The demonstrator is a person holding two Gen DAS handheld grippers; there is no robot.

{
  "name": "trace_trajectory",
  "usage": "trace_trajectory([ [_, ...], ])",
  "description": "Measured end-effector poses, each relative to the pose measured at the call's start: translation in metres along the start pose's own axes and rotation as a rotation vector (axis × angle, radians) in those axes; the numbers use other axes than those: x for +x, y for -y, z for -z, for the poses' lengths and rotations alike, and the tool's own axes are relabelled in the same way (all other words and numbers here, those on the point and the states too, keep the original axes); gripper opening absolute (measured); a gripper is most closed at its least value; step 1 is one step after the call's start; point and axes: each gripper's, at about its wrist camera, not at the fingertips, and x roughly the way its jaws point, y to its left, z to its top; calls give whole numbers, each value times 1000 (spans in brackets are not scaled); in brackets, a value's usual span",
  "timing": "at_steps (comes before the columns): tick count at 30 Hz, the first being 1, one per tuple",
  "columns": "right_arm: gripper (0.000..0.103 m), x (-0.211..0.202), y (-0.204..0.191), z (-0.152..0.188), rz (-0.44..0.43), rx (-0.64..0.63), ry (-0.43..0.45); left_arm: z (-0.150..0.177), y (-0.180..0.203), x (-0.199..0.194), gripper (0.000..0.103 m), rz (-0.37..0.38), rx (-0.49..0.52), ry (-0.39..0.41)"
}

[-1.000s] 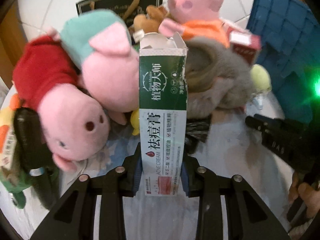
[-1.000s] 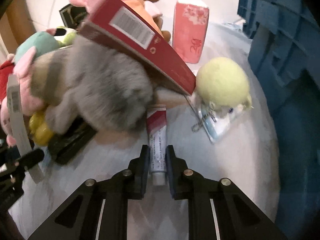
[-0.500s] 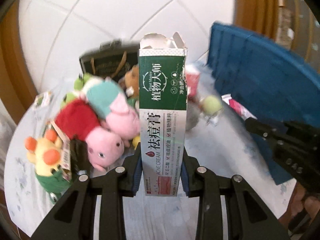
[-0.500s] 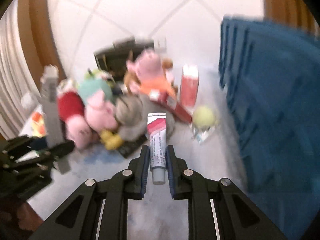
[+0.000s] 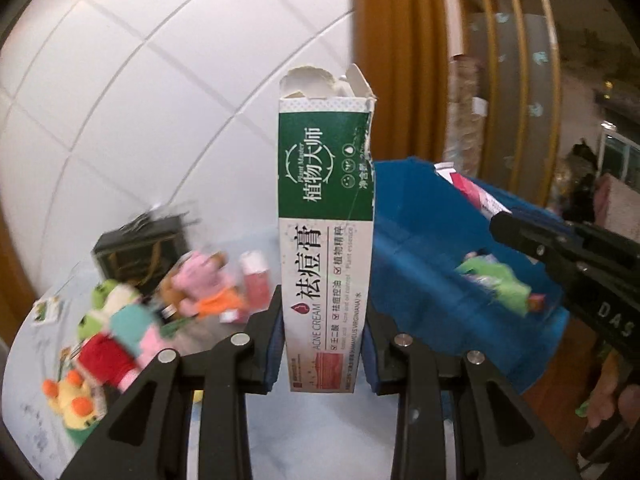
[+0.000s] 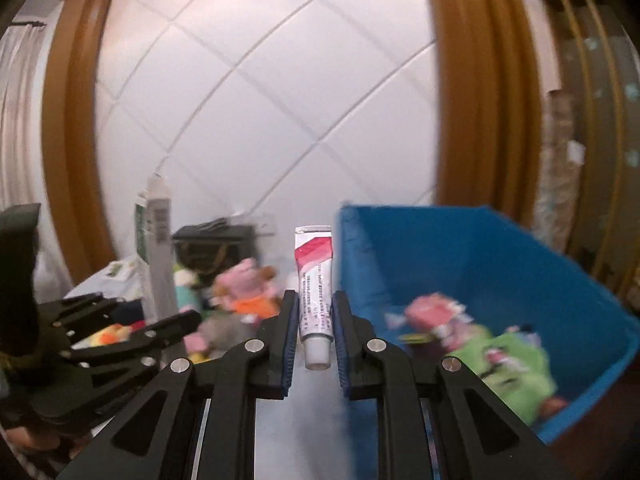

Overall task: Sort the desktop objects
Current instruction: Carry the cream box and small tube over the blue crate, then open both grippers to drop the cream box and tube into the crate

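My left gripper is shut on a tall green and white acne cream box with a torn top, held upright high above the table. My right gripper is shut on a small white and red tube, cap end toward the camera. A blue bin stands to the right, with a green plush and other items inside. In the left wrist view the right gripper reaches over the blue bin. In the right wrist view the left gripper and its box show at the left.
Plush toys lie in a heap on the table: pink pigs, a red and teal pig, a yellow duck. A dark box and a pink packet stand behind them. A white tiled wall rises beyond.
Both grippers have risen well above the table with their loads and tilted up toward level. The plush heap has dropped low and far in view, and the blue bin's inside has come into sight.
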Motion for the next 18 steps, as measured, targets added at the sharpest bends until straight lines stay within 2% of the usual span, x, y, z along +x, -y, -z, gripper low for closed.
trace_trajectory([
  [5,17,-16,84,-1,70,7,20,-26,84,30,32,27,0,0],
  [8,17,-20,144,-1,84,-22,-3,-36,136,58,32,8,-13,-20],
  [13,17,16,231,9,52,-53,-112,-44,206,106,32,-84,-19,-123],
  [18,17,40,282,30,24,-73,-198,-42,243,137,32,-142,-26,-208],
])
